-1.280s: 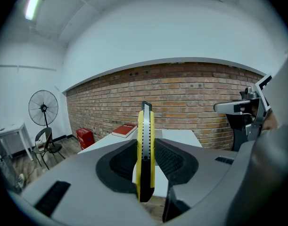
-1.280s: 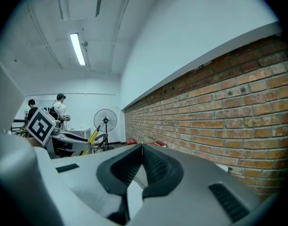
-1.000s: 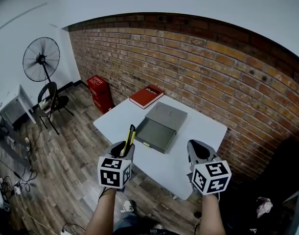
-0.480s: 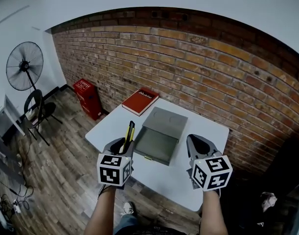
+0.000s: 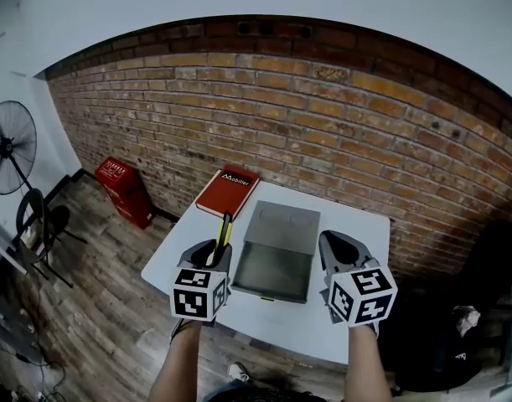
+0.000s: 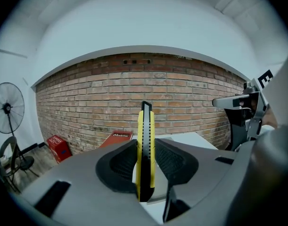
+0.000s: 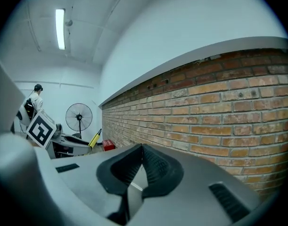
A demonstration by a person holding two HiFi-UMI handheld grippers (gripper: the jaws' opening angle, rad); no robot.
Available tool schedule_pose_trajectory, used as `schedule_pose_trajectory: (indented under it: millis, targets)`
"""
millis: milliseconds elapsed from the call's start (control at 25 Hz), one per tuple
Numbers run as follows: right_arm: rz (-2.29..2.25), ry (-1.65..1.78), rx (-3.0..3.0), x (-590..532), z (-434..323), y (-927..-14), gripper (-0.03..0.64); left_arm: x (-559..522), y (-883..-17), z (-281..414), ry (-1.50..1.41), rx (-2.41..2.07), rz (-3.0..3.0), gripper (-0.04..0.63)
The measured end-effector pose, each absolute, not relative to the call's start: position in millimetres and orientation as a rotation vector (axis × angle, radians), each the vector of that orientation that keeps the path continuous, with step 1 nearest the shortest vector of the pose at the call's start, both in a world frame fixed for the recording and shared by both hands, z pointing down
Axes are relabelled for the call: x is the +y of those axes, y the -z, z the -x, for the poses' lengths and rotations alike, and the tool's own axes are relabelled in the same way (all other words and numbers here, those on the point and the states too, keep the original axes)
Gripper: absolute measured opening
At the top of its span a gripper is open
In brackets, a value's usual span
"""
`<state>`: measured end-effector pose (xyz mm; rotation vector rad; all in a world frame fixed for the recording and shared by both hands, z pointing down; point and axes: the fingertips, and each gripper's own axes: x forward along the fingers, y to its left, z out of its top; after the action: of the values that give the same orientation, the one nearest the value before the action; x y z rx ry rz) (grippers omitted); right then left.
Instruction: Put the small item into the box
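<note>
My bare forearms (image 5: 178, 363) reach forward side by side at lower centre of the frame. My grey left gripper (image 5: 210, 255) pinches a yellow-and-black utility knife (image 5: 224, 229) upright. My grey right gripper (image 5: 339, 246) has its jaws pressed together, empty.

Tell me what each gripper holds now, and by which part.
Left gripper: shut on the yellow utility knife, pads on its lower half, top end sticking out past the jaws. Right gripper: shut, empty.

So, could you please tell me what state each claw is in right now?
Left claw: closed on the yellow-and-black plastic utility knife.
Right claw: closed, nothing in it.
</note>
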<state>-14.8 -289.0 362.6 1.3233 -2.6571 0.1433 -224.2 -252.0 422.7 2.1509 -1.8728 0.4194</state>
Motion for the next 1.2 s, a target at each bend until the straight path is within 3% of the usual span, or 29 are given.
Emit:
schedule_pose_trajectory:
  millis: [520, 1200]
  targets:
    - [-1.549, -0.162, -2.525, -301.9, 47.1, -365.9, 0.021, -299.8, -428.0, 258.3, -0.452, -1.674, -2.328, 0.132]
    - [-1.657, -0.185, -2.434, -297.8, 24.0, -373.1, 0.021, -311.4, -437.7, 233.6, -0.487, -1.542, -2.421, 0.132]
